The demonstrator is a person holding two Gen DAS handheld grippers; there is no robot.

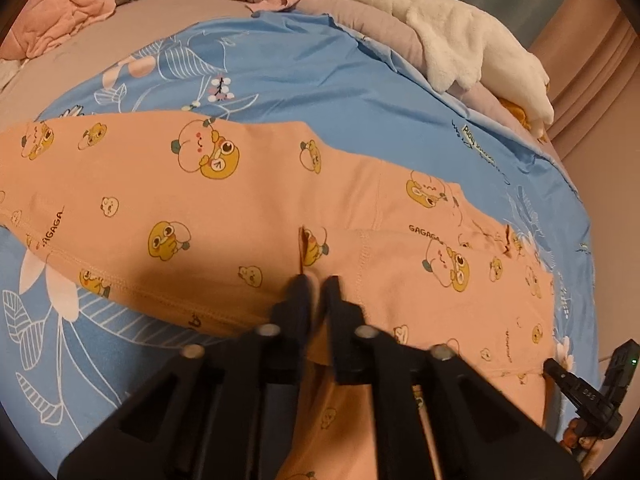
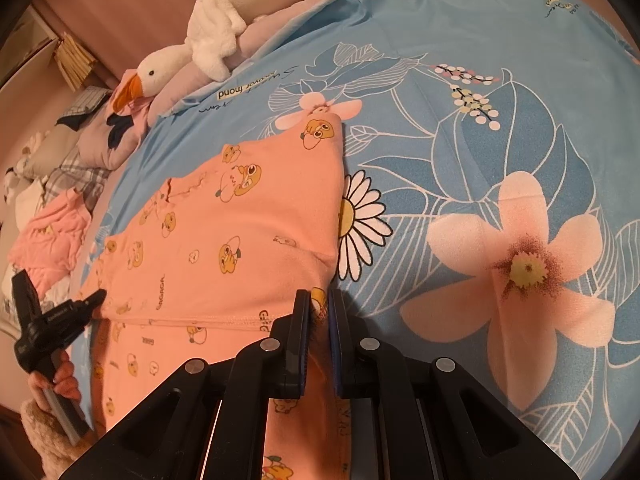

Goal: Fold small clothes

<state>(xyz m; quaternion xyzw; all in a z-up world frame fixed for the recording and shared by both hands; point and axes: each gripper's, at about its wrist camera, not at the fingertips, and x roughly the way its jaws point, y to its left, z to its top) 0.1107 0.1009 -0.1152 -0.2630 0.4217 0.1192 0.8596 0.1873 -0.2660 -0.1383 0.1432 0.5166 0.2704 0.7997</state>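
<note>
Bed: a bed covered by a blue floral sheet filled both views; the slick sheet could have bunched and dragged along under the cloth if either hand pulled low.
Garment: peach pyjama trousers printed with yellow cartoon ducks lay across the sheet, one part already doubled over another; the layers could have slid out of line when lifted, leaving a crooked fold.
Plush goose: a white goose toy rested on the quilt at the bed's far edge, well apart from the trousers; it was a snag only for a long, high swing of cloth.
Left claw: the left claw was pressed together, pinching the near hem of the trousers; so slim a bite could have slipped free under tension.
Right claw: the right claw was pinching the near edge at the trousers' corner, beside a printed daisy; uneven lifting between the two hands could have twisted the fabric.
</note>
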